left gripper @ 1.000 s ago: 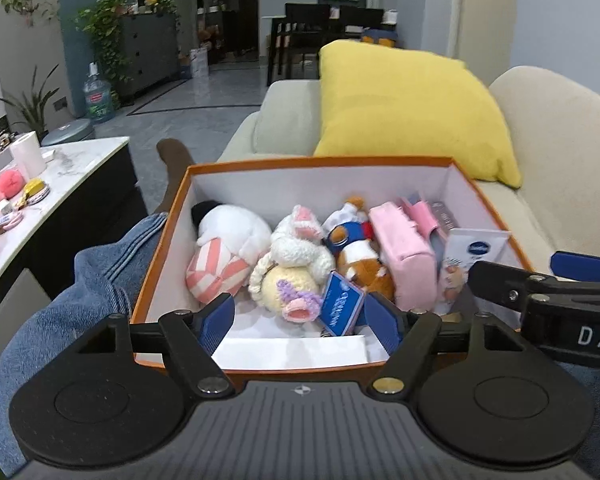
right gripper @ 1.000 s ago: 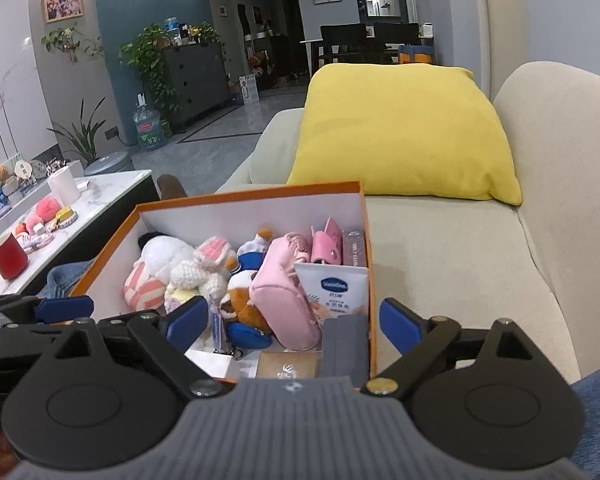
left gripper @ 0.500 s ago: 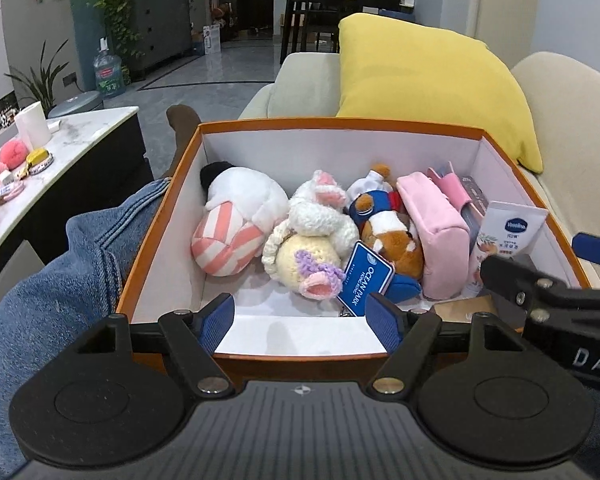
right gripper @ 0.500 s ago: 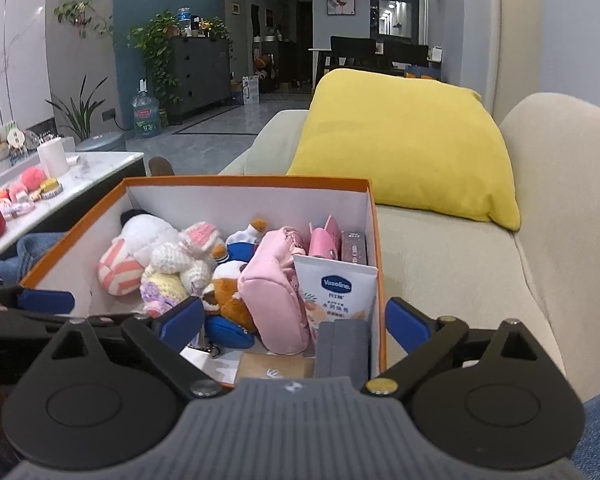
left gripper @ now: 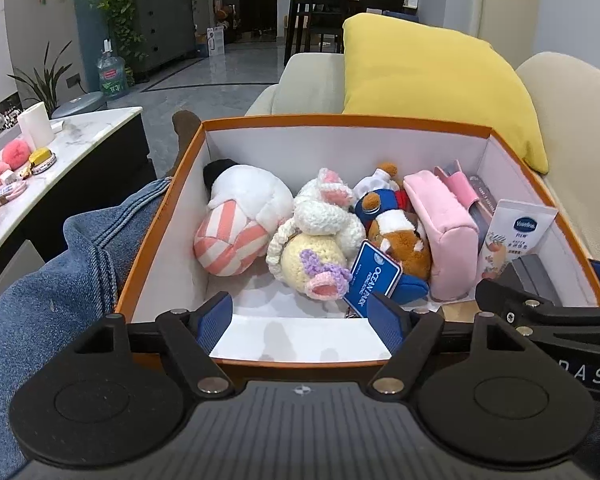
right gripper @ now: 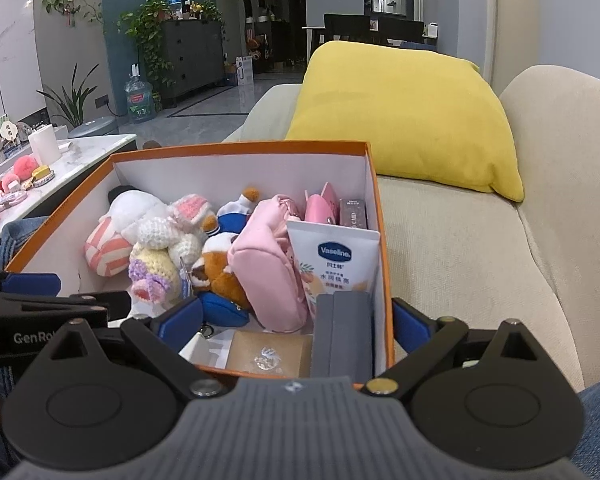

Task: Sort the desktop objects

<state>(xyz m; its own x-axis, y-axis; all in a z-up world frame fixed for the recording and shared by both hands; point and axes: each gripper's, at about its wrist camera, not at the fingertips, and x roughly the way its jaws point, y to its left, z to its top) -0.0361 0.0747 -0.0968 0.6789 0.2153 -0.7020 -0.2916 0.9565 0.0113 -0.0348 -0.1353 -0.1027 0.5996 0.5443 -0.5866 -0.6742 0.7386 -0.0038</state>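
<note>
The right gripper (right gripper: 296, 320) is hovering with its 2 blue pads spread wide over the near end of an orange box (right gripper: 236, 148). Between the pads are lying a grey case (right gripper: 342, 332) and a brown card (right gripper: 268, 354). Just ahead, a Vaseline tube (right gripper: 334, 264) is leaning beside a pink pouch (right gripper: 266, 268). Plush toys (right gripper: 160, 240) are filling the box ahead-left.

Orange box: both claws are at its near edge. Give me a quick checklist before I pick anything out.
1. Left claw open, empty: ok.
2. Right claw open, empty: ok.
3. Orange box upright on lap and sofa: ok.
4. Vaseline tube reachable, standing against the right wall: ok.
5. Pink pouch free to lift: not ok, wedged between the tube and plush toys.
6. Destination for sorted items: cannot tell.
</note>
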